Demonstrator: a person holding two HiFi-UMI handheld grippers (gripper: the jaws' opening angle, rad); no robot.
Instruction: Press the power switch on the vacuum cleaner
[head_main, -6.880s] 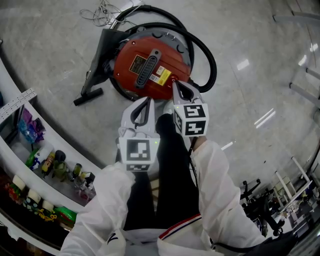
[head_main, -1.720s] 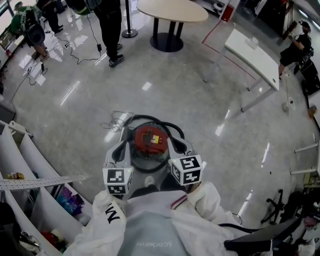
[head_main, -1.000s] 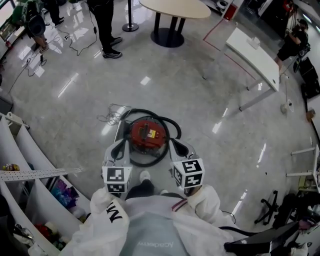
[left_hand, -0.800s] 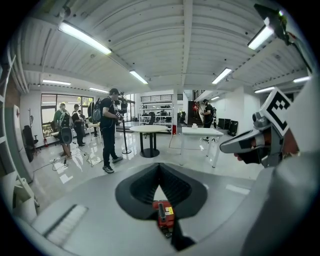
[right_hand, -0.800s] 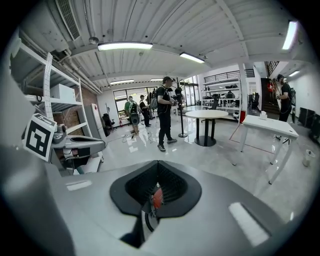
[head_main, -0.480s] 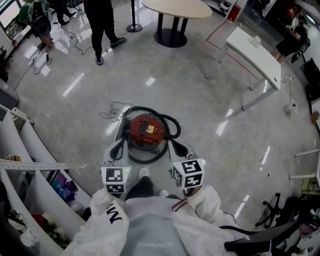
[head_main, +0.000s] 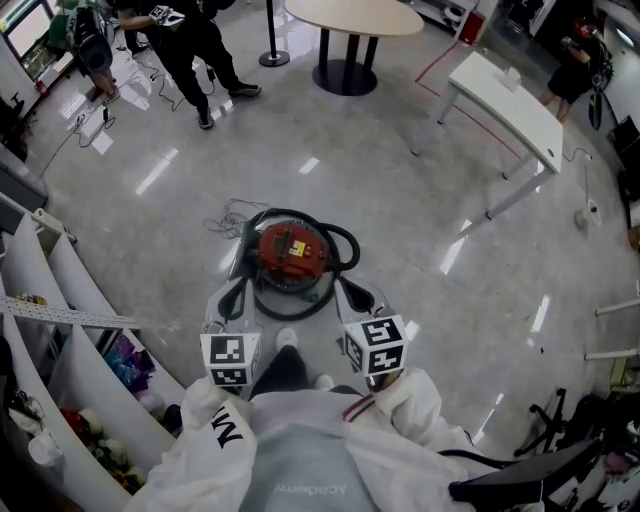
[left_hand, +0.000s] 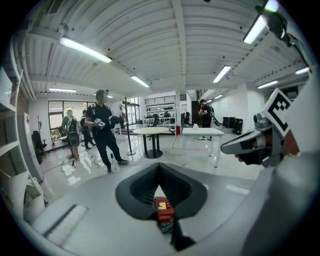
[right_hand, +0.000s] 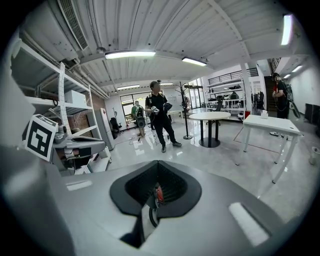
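Head view, from the white sleeves (head_main: 412, 412) outward: the left gripper (head_main: 238, 285) and right gripper (head_main: 343, 285) are held side by side, pointing forward. Both gripper views show each pair of jaws closed tip to tip, with nothing held. Just past their tips the red vacuum cleaner (head_main: 291, 250) sits on the glossy grey floor (head_main: 430, 240), ringed by its black hose (head_main: 353, 248), clear of both grippers. White shelves (head_main: 60, 330) curve along the left. Farther off, a person in dark clothes (head_main: 190, 45) stands.
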